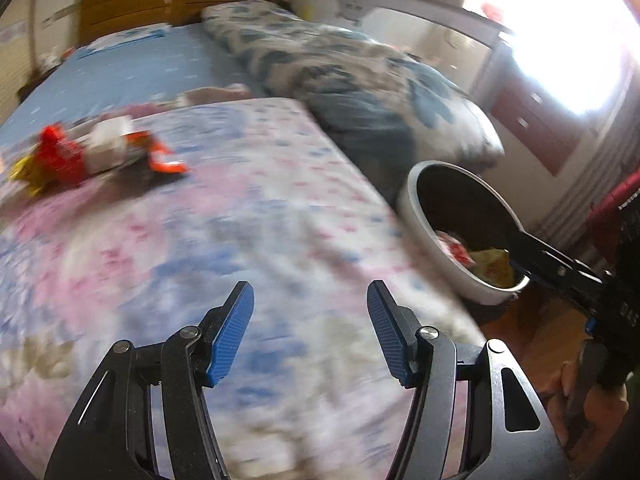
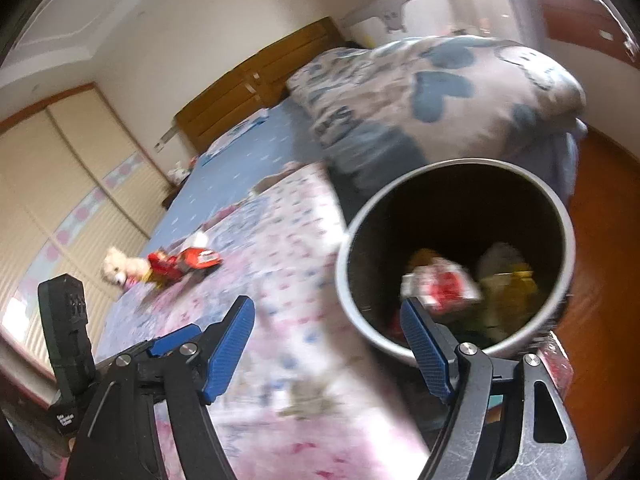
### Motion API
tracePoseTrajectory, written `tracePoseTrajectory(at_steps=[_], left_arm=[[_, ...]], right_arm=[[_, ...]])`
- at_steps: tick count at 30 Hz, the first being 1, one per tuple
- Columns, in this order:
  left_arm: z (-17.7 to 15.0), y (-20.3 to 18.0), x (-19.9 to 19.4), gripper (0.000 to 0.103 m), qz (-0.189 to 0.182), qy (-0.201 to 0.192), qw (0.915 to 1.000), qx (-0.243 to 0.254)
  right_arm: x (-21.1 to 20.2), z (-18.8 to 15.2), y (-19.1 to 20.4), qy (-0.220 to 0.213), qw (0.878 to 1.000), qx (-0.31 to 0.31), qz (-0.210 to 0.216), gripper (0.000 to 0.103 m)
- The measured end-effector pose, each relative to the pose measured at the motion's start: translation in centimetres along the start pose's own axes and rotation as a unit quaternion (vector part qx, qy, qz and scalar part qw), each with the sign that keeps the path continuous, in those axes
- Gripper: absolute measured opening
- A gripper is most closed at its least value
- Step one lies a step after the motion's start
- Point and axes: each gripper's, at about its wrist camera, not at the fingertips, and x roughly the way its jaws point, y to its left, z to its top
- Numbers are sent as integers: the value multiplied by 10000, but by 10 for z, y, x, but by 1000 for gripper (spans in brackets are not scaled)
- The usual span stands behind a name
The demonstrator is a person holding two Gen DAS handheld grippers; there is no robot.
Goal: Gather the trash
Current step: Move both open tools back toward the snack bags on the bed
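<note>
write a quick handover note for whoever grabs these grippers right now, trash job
Left gripper: open, empty, above the flowered bedspread.
Right gripper: open, empty, at the near rim of the trash bin, which stands on the floor beside the bed.
Done: some wrappers are already in the bin, red and yellowish ones.
Left: a pile of red and white wrappers is on the bedspread, far left of the left gripper. A small white stuffed toy lies right beside that pile; probably not trash.
Frames are blurred, so the piece count is unclear.
</note>
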Motion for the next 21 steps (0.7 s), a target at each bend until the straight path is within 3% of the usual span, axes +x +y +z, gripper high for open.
tracePoseTrajectory(at_steps=[13, 21], left_arm=[[-13, 102, -27, 60, 612, -165, 9947, -811], [-8, 139, -31, 60, 862, -192, 9904, -1063]], right_arm=[[61, -17, 83, 476, 9956, -587, 548, 77], [94, -18, 114, 674, 9922, -744, 740, 77]])
